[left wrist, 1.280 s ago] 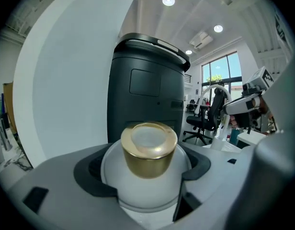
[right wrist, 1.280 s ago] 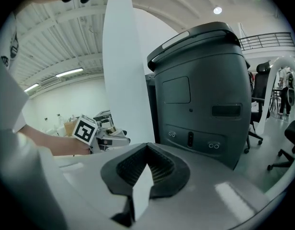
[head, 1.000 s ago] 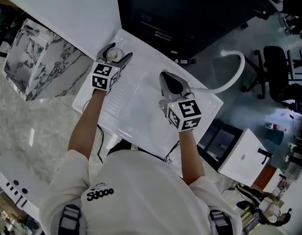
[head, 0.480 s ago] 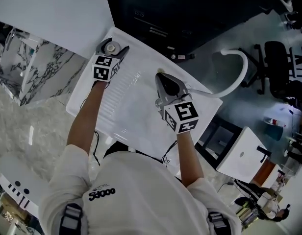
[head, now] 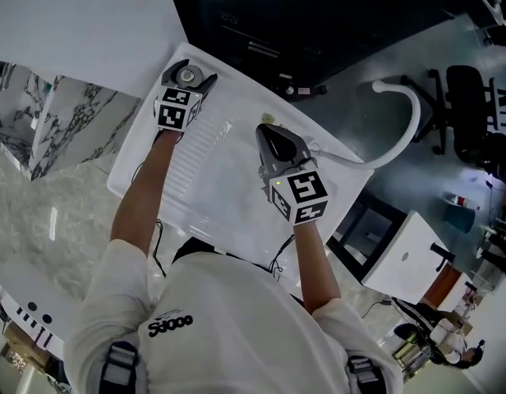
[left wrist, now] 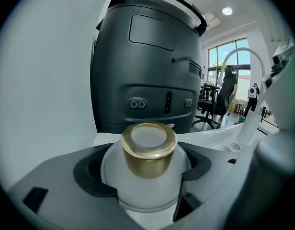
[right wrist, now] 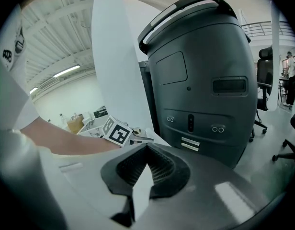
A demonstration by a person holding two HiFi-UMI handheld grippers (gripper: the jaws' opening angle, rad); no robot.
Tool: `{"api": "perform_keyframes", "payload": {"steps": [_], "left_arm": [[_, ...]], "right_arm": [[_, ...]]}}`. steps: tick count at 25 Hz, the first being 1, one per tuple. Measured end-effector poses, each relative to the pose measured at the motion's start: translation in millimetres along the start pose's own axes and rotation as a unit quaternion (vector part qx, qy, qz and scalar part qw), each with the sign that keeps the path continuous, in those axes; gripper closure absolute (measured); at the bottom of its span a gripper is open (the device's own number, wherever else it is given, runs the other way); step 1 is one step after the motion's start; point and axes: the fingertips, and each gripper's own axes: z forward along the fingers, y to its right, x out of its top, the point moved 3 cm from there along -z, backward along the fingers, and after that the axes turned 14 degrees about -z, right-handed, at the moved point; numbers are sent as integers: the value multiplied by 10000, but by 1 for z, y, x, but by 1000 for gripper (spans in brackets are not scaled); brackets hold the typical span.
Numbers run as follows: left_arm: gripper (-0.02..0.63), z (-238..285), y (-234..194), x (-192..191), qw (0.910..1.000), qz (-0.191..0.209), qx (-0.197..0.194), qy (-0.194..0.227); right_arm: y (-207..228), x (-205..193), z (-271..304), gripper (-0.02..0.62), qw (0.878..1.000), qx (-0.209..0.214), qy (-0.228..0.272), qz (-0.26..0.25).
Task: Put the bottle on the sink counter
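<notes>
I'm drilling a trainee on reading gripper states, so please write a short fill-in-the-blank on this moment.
1. The left gripper is shut on a white ____.
2. Its cap is ____ in colour.
3. The right gripper, jaws together, holds ____.
Missing words: bottle; gold; nothing.

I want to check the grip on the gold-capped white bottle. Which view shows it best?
The left gripper view: the white bottle with a gold cap sits close up, clamped between the left gripper's jaws. The head view shows only its round top, small, from above. In the right gripper view it is too small to make out.
</notes>
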Motion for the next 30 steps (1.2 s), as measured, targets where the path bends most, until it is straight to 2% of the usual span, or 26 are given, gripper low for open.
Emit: {"api": "perform_keyframes", "payload": {"steps": [11,15,18,24,30], "left_arm": [[250,8,0,6,9996,203,124,175],[250,11,2,7,9983,488,107,304],[250,12,3,6,9981,560,24,251],[236,9,1,0,9993,350,78,75],[225,-5,2,-4,9999,11,14,133]], "right_arm": [[-1,-5,5,586,9999,56,-49,80],[-3,-6,6,586,9999,55,-60,113],[-3,-7,6,586,9998,42,-73,153],[-5,-6,4,586,9999,47,-52,126],[-10,-4,-1,586,10000,24,-13,92]]}}
